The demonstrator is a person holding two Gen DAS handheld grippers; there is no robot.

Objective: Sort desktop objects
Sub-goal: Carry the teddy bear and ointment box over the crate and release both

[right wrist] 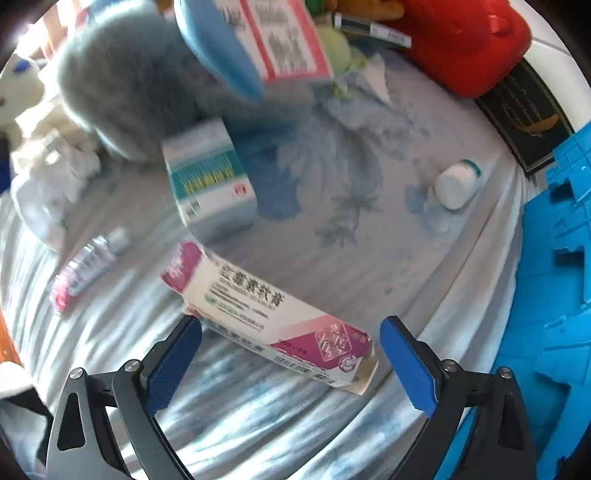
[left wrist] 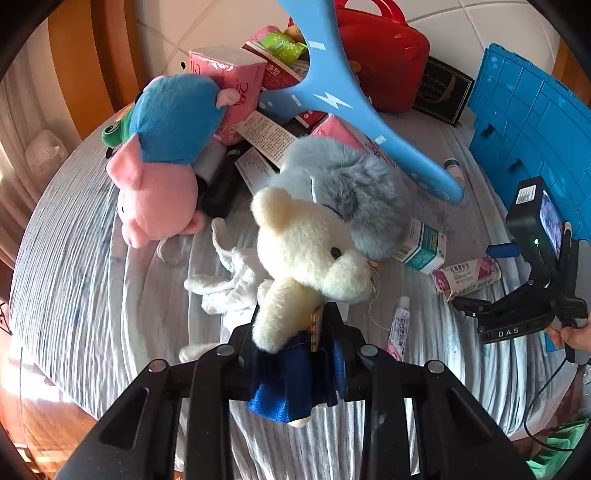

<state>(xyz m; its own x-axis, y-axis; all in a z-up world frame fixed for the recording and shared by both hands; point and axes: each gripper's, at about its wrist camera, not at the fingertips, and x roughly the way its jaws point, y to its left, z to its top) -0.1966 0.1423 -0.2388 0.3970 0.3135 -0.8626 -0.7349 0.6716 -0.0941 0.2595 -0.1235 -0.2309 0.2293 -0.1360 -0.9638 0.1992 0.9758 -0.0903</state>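
Left gripper fingers clenched on cream plush bear in blue skirt, lifted clear for sorting — right gripper fingers released, straddling pink-and-white cardboard ointment box on striped cloth-covered surface.

Sunlit wooden floor beside striped bedsheet, white-tiled wall behind.

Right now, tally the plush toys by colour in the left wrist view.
Cream: 1, the bear clamped in the left gripper
Grey: 1, the furry toy
Pink and blue: 1, the pig
Green: 1, the frog, mostly hidden
Total: 4
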